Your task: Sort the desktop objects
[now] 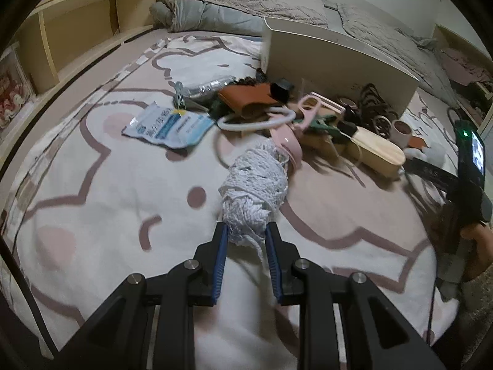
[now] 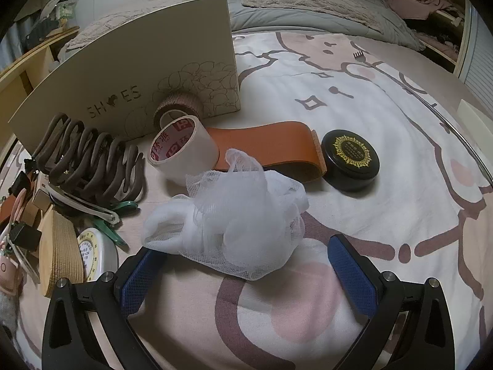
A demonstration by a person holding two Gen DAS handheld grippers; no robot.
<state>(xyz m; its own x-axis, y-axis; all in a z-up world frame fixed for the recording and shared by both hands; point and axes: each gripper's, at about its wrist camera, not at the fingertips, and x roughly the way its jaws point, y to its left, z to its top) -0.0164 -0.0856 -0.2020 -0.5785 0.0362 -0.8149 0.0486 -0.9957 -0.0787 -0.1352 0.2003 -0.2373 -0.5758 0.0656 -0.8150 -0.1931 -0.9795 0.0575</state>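
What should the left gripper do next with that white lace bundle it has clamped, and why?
Probably carry it clear of the clutter and set it down on its own. The left gripper is shut on the white lace bundle, whose far end lies beside the pink item at the pile's edge. The right gripper is open, holding nothing.

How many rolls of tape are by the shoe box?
2: a white tape roll lying in front of the shoe box, a brown roll behind it against the box. More may hide in the pile.

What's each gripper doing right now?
Left gripper: shut on the white lace bundle.
Right gripper: open, white mesh puff between its fingers.
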